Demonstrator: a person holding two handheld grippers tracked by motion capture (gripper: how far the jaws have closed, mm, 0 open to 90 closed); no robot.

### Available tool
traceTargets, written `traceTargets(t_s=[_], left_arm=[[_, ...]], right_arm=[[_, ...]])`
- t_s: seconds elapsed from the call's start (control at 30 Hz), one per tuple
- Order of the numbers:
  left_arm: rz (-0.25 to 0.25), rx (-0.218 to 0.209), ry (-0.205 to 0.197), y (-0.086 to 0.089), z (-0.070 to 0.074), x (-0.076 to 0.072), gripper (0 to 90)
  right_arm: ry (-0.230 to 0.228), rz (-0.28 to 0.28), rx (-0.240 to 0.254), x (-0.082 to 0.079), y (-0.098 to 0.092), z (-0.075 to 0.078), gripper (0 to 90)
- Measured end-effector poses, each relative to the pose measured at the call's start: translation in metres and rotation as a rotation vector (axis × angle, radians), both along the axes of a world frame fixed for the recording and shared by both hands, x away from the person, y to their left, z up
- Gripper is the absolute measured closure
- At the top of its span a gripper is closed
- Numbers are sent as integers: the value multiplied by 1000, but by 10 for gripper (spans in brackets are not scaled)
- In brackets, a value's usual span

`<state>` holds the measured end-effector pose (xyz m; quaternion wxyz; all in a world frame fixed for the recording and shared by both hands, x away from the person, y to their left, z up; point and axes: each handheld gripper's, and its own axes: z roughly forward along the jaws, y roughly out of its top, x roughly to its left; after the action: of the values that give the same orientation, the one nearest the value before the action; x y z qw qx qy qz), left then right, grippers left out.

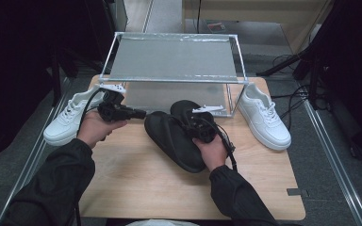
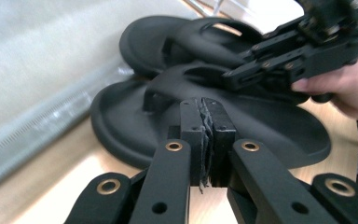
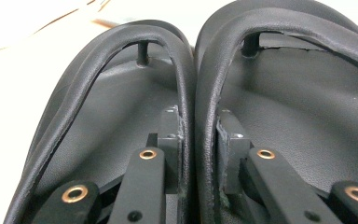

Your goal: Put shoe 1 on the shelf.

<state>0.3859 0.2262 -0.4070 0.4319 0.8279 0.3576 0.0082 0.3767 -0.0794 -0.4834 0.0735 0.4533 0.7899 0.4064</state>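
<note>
Sleeves of a dark jacket came in from the bottom of the high view, and we held a tong in each hand over the wooden table (image 1: 136, 183). Our right tong (image 1: 199, 123) sat on the pair of black sandals (image 1: 174, 136), which lay side by side near the middle of the table, just in front of the rack. In the right gripper view its jaws pinched the two inner straps (image 3: 196, 140) of the sandals together, one strap from each sandal pressed between the pads. Our left tong (image 1: 139, 113) hung just left of the sandals, pointing at them; in the left gripper view its jaws (image 2: 207, 140) were pressed together with nothing between them, a frayed pad edge showing at the seam, and the sandals lay just beyond their tips.

As for anything that could hold things, we saw a metal-framed rack (image 1: 174, 61) with a grey shelf at the far side of the table; its top shelf carried nothing that we could make out. One white sneaker (image 1: 68, 120) stood to the left of the rack and another white sneaker (image 1: 264, 115) to its right, both outside the frame and well apart from each other.
</note>
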Motion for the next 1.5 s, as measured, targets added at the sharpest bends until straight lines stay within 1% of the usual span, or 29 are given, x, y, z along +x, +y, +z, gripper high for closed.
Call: traceTargets(t_s=[0.03, 0.1, 0.2, 0.27, 0.33, 0.43, 0.47, 0.5, 0.6, 0.63, 0.67, 0.7, 0.77, 0.8, 0.83, 0.87, 0.93, 0.97, 1.0, 1.07, 1.1, 1.13, 1.23, 1.27, 1.3, 1.33, 1.37, 1.43, 1.5], left_arm=[[-2, 14, -13, -1, 5, 4, 881], [-8, 12, -26, -1, 12, 11, 881], [3, 18, -28, -3, 21, 22, 882], [3, 21, -36, -5, 27, 29, 885], [-3, 6, -40, -5, 34, 34, 885], [-5, 5, -64, -7, 49, 46, 885], [-6, 1, -64, -7, 54, 49, 885], [-10, -2, -55, -8, 58, 53, 884], [-2, 22, -67, -11, 69, 62, 883], [5, 37, -70, -12, 71, 66, 883], [10, 40, -69, -13, 72, 70, 883], [12, 38, -64, -14, 73, 73, 883], [16, 40, -72, -15, 74, 78, 883], [12, 38, -69, -15, 73, 82, 883], [18, 34, -76, -15, 72, 84, 883], [19, 39, -69, -15, 71, 87, 883], [28, 61, -74, -16, 68, 91, 883], [31, 63, -66, -16, 66, 93, 883], [34, 70, -71, -16, 65, 94, 883], [29, 76, -65, -17, 62, 96, 883], [29, 87, -72, -17, 62, 96, 883], [23, 89, -71, -18, 60, 97, 883], [26, 83, -76, -19, 58, 99, 883], [29, 83, -74, -19, 57, 100, 882], [31, 87, -75, -19, 57, 100, 881], [30, 90, -78, -19, 57, 100, 879], [33, 94, -81, -19, 57, 100, 876], [37, 92, -80, -19, 57, 100, 874], [38, 91, -80, -19, 56, 100, 873]], right_arm=[[-10, -1, -7, 5, 2, 1, 765], [-20, -14, -17, 16, 6, 2, 765], [-35, -22, -23, 30, 11, -2, 765], [-36, -23, -29, 39, 15, -7, 764], [-22, -34, -24, 46, 19, -12, 764], [-23, -49, -12, 52, 22, -14, 765], [-15, -56, -11, 54, 23, -14, 765], [-21, -57, -19, 56, 24, -14, 765], [-34, -71, -38, 62, 25, -11, 764], [-43, -86, -48, 65, 26, -11, 764], [-46, -93, -58, 68, 26, -10, 763], [-51, -99, -64, 70, 27, -10, 761], [-66, -110, -70, 73, 27, -9, 763], [-74, -116, -64, 74, 27, -9, 763], [-83, -127, -60, 76, 28, -9, 763], [-85, -132, -56, 77, 28, -10, 763], [-71, -143, -52, 80, 30, -12, 762], [-64, -145, -60, 83, 31, -13, 760], [-56, -150, -71, 85, 33, -15, 758], [-77, -152, -76, 88, 33, -16, 758], [-65, -162, -67, 88, 34, -15, 753], [-76, -160, -70, 90, 34, -16, 738], [-76, -161, -34, 93, 35, -20, 696], [-44, -176, -23, 93, 36, -20, 695], [-45, -175, -22, 94, 36, -20, 681], [-61, -164, -27, 94, 35, -21, 662], [-66, -159, -36, 94, 36, -20, 647], [-83, -139, -66, 92, 37, -19, 611], [-76, -135, -67, 91, 37, -17, 586]])
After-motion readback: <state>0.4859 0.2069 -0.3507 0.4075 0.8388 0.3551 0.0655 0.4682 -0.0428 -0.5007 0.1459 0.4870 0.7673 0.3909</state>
